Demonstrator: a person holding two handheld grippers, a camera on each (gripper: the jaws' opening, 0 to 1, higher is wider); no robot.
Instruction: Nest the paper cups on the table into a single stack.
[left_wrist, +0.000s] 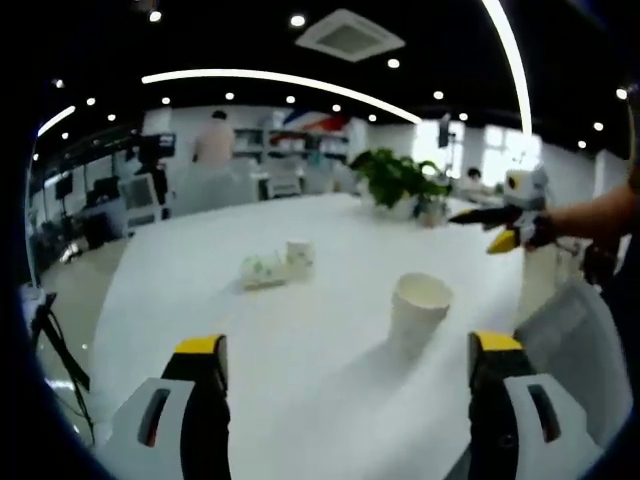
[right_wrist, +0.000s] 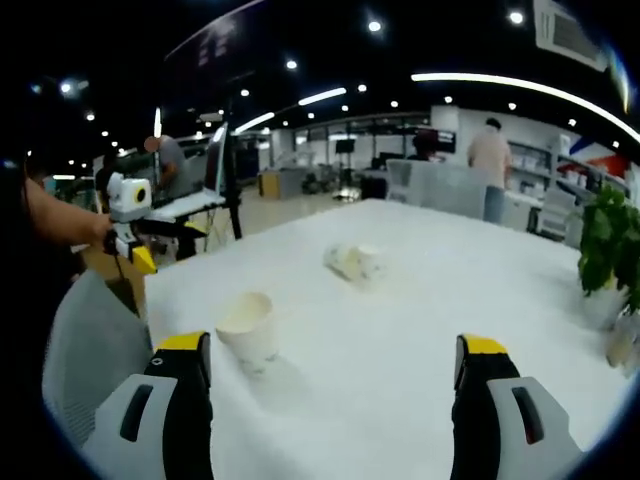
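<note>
In the left gripper view, the left gripper (left_wrist: 345, 375) is held wide and empty above the white desk (left_wrist: 200, 290); an upright white paper cup (left_wrist: 418, 310) stands just beyond it, two patterned paper cups (left_wrist: 275, 265) farther off. In the right gripper view, the right gripper (right_wrist: 335, 375) is spread wide, empty, near that upright cup (right_wrist: 248, 330); the pair (right_wrist: 355, 262) lies beyond.
</note>
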